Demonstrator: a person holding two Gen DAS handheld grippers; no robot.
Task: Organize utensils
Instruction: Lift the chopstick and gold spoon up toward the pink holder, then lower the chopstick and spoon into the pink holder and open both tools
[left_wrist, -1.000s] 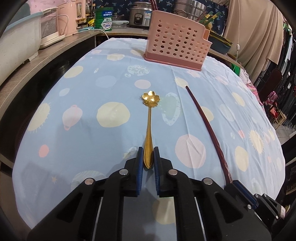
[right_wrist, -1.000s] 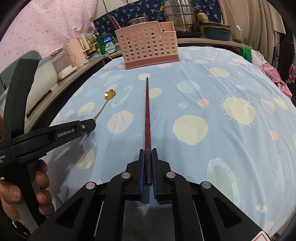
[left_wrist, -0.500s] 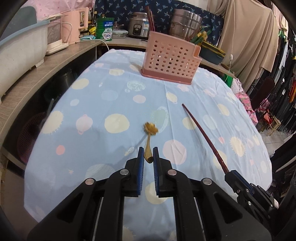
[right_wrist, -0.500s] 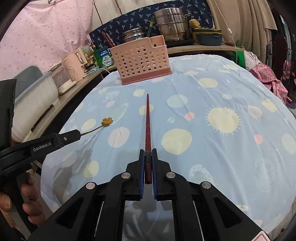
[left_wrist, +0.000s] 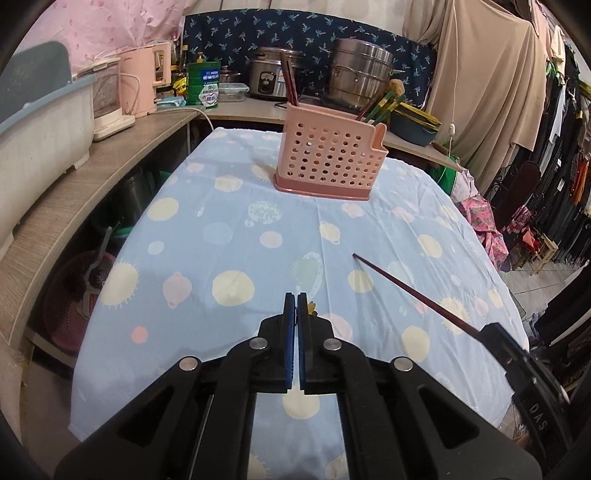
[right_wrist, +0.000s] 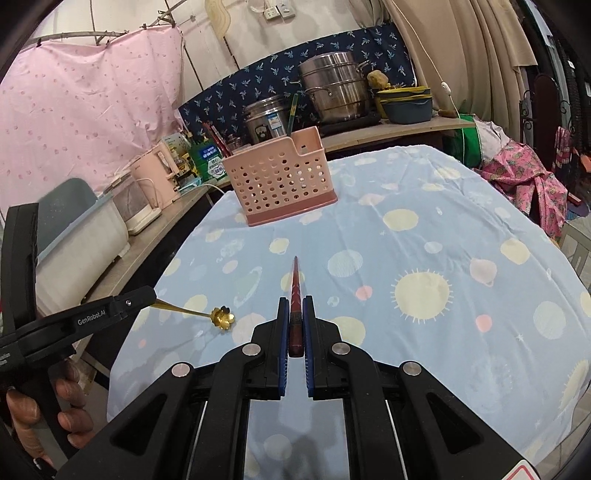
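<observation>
My left gripper (left_wrist: 296, 299) is shut on a gold spoon with a flower-shaped bowl (right_wrist: 221, 316) and holds it in the air above the table. In the left wrist view only a bit of the spoon's bowl (left_wrist: 312, 309) shows past the fingertips. My right gripper (right_wrist: 294, 302) is shut on a dark red chopstick (right_wrist: 295, 286), which points forward; it also shows in the left wrist view (left_wrist: 410, 291). The pink perforated utensil basket (left_wrist: 328, 158) stands at the far end of the table, also in the right wrist view (right_wrist: 280, 181), well ahead of both grippers.
The table wears a light blue cloth with pastel dots (left_wrist: 236, 236). A wooden counter (left_wrist: 74, 184) runs along the left with a kettle (left_wrist: 147, 81) and a tub. Steel pots (right_wrist: 332, 92) stand behind the basket. Clothes hang at the right.
Both grippers have risen off the table with their utensils, the spoon and the chopstick lifted clear of the cloth. The spoon now tilts down, mostly hidden behind the left fingertips.
</observation>
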